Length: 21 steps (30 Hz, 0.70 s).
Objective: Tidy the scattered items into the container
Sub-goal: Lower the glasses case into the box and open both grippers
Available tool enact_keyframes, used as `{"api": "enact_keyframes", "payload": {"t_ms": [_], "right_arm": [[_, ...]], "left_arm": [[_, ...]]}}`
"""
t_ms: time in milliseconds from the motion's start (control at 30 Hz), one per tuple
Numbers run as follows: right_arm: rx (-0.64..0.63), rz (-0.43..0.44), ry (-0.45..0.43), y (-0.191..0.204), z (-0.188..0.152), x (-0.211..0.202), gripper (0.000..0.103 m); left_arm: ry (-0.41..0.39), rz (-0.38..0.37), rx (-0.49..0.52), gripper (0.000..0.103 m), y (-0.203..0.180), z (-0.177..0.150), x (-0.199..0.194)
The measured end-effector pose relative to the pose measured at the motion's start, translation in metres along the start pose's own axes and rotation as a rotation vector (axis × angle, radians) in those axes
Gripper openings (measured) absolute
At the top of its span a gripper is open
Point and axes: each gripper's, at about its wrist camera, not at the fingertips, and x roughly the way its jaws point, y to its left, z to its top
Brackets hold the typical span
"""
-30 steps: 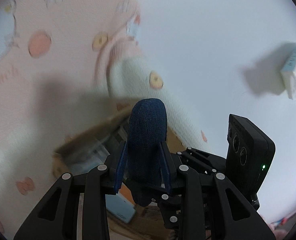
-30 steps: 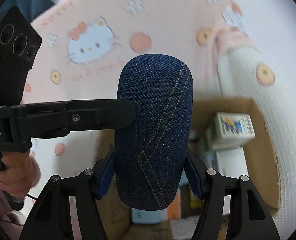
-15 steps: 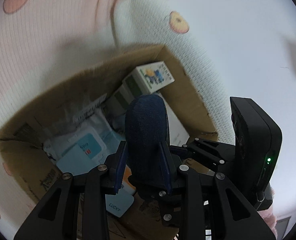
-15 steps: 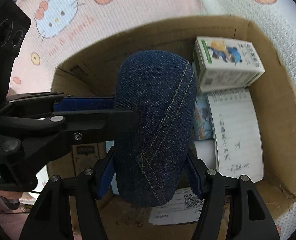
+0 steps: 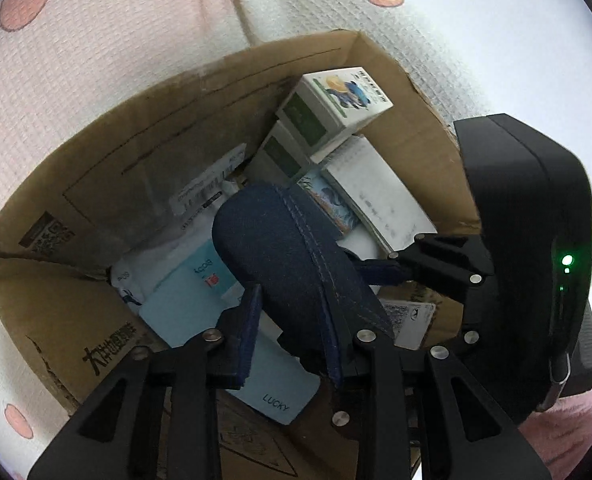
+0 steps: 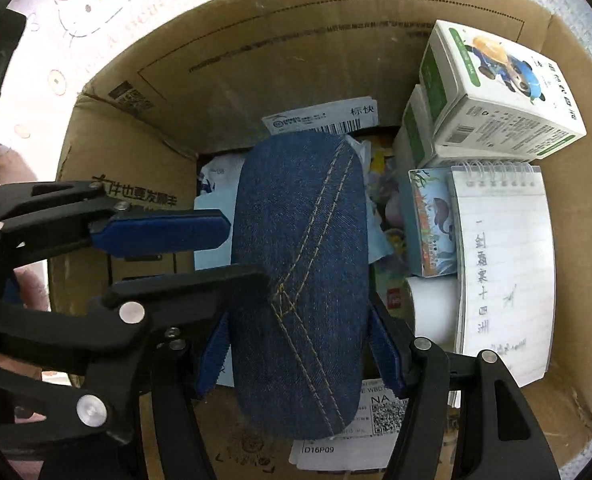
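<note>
The denim case [image 6: 300,260] is held by both tools at once. It hangs inside the top of the cardboard box [image 6: 296,60], over the things that already lie in there. It is not possible to tell whether it touches them.

The right tool [image 6: 298,316] points down into the box. Its two blue pads press on the long sides of the case, one on each side, so it stands quite wide around it.

The left tool [image 5: 292,296] comes in from the side and has the case between its fingers too. Its jaws are closing, and they stand narrower than the other tool's.

In the box, a spiral notebook [image 6: 504,264] with writing on it lies by the right wall. Two green and white cartons [image 6: 504,92] are stacked in the far right corner. A small picture card pack [image 6: 432,224] sits just beside the notebook. A light blue card [image 5: 272,376] with the word LUCKY lies under the case.

The box sits on a pink and white blanket [image 5: 96,60] with cartoon prints. A fuzzy pink sleeve [image 5: 568,440] shows at the edge.
</note>
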Motion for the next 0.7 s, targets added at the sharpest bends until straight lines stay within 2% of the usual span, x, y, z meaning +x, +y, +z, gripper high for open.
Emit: {"api": "enact_keyframes", "payload": {"t_ms": [167, 333, 533, 700], "right_arm": [[-0.012, 0.015, 0.043, 0.002, -0.001, 0.008, 0.061], [-0.029, -0.036, 0.049, 0.004, -0.002, 0.015, 0.061], [-0.018, -0.047, 0.075, 0.0, -0.002, 0.018, 0.061], [-0.01, -0.07, 0.055, -0.002, -0.009, 0.005, 0.061]], "left_arm": [[-0.015, 0.076, 0.021, 0.031, -0.002, -0.002, -0.001], [-0.032, 0.134, 0.067, 0.031, -0.004, -0.004, -0.002], [-0.041, 0.152, 0.062, 0.03, 0.002, -0.003, -0.002], [-0.05, 0.153, 0.084, 0.03, 0.002, -0.005, -0.005]]}}
